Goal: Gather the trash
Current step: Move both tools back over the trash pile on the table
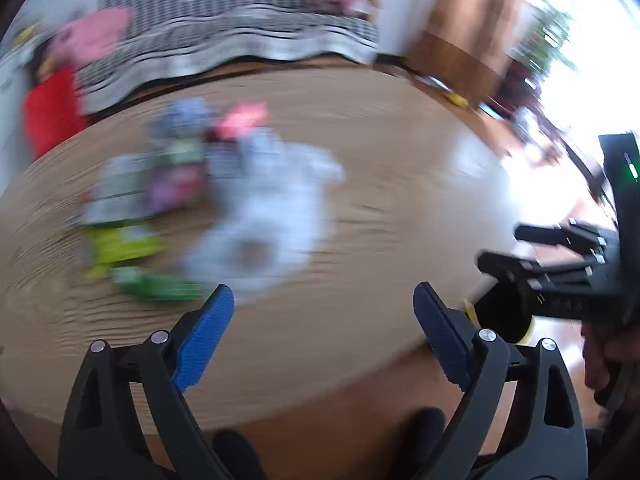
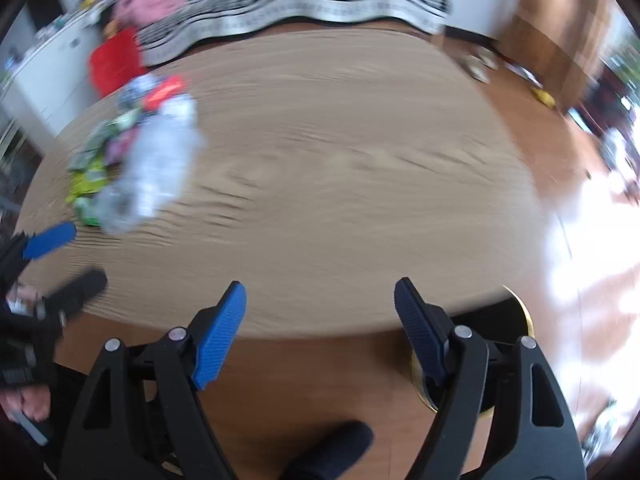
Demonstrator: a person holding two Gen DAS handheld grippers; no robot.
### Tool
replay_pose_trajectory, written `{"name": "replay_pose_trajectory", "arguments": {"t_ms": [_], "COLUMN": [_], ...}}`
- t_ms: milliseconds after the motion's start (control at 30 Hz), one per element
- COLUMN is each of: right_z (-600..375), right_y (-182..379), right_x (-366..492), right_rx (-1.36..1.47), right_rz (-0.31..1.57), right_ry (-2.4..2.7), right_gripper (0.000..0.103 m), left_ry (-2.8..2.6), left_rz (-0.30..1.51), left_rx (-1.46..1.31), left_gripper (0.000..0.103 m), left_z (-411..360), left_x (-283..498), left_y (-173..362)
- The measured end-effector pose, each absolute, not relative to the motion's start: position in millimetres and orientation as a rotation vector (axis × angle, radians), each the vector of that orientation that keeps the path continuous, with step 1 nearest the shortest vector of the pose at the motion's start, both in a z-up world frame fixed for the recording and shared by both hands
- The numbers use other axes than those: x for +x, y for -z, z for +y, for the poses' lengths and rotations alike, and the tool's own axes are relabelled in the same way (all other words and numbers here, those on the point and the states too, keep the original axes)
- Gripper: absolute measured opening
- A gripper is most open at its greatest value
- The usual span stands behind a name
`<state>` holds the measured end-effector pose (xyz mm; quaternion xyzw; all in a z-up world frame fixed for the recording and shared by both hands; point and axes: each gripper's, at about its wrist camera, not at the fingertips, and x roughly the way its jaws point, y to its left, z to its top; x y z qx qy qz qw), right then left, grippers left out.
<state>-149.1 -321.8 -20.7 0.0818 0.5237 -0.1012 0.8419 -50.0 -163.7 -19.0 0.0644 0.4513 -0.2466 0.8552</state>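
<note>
Both your left gripper [image 1: 324,300] and right gripper [image 2: 320,300] gape empty. The crumpled clear plastic bottle [image 2: 154,168] lies at ten o'clock on the round wooden table [image 2: 360,160], seemingly light and springy; pinch its narrower end.

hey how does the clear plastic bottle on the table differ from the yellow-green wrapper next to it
The clear plastic bottle is see-through and colourless; the yellow-green wrapper is opaque and bright. The bottle is bulky and the largest piece in the pile, while the wrapper is smaller and lies flat. The bottle lies along the pile's right side, the wrapper on its left, near end. Both rest on the wooden table in one heap, and neither is held by a gripper.
</note>
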Motion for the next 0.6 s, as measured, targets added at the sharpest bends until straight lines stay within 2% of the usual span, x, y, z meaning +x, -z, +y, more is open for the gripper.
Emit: {"name": "replay_pose_trajectory", "arguments": {"t_ms": [300, 600], "right_z": [-179.1, -154.4], "right_y": [23.2, 33.3], "right_x": [-51.4, -22.0], "right_rx": [0.061, 0.079], "right_rz": [1.072, 1.061], "right_ry": [-0.007, -0.019], "right_gripper": [0.074, 0.074], "left_ry": [0.288, 0.217], "left_rz": [0.92, 0.926], "left_rx": [-0.046, -0.094], "left_gripper": [0.091, 0.092], "left_z": [2.0, 43.7], "left_x": [9.2, 48.6], "left_y": [11.0, 23.2]}}
